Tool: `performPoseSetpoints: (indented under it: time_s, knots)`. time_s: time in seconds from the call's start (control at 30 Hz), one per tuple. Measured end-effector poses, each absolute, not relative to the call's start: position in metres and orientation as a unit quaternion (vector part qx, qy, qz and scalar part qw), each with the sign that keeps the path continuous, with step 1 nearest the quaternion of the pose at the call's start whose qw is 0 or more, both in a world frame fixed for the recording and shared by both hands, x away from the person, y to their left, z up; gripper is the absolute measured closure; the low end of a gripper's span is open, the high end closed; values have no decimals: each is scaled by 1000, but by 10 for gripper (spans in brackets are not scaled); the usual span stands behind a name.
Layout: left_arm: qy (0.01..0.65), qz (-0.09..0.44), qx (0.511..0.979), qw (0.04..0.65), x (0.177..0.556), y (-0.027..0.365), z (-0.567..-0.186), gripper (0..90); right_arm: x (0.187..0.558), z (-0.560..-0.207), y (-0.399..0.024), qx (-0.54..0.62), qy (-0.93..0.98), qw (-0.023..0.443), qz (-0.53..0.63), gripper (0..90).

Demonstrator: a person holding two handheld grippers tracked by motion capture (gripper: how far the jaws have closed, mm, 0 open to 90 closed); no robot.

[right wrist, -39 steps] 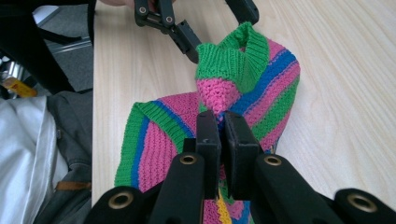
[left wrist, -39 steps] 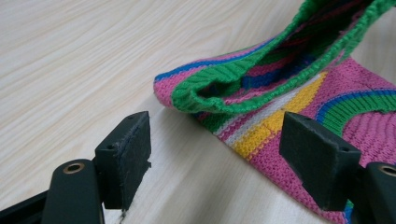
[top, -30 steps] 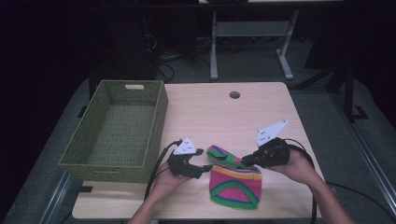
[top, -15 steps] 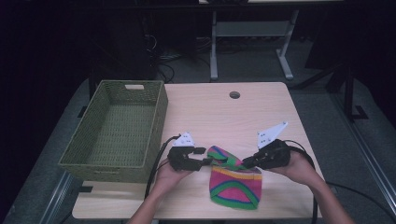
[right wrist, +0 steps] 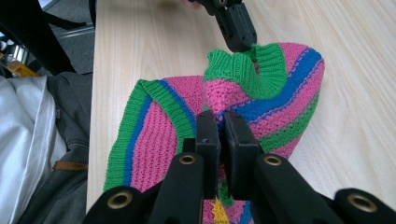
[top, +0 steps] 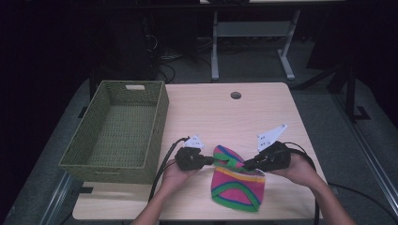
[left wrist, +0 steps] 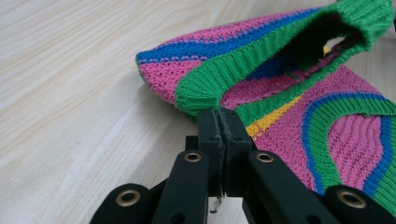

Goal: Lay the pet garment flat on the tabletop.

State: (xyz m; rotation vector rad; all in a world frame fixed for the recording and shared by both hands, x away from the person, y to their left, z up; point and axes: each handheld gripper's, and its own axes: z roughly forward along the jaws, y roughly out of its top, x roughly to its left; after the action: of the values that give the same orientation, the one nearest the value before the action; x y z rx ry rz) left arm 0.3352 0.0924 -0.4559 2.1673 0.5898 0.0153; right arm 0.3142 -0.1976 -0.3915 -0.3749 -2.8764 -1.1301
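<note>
High view: a striped knitted hat (top: 237, 183) in pink, green, blue and yellow lies on the near part of the wooden table (top: 263, 115), between the person's two hands. The left gripper (top: 212, 161) reaches the hat's green ribbed rim from the left; the right gripper (top: 245, 165) reaches it from the right. A woven green basket (top: 117, 133) stands on the table's left side, well apart from the hat.

Left gripper view: the jaws have just been closing and now stand pressed together on the edge of the green rim (left wrist: 219, 88), which lifts off the table and gapes open beyond them.

Right gripper view: the jaws are clamped on a fold of the hat (right wrist: 280, 107) near the rim; the left gripper (right wrist: 238, 44) bites the rim from the far side, with the cloth raised between the two
</note>
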Motion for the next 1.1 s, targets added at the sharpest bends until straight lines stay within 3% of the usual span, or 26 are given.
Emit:
performPoseSetpoints:
  time_s: [1.1]
  knots:
    - [194,66,867,454,284,117,-392,900,307,-381,-195,-132,-922,-4,-365,840]
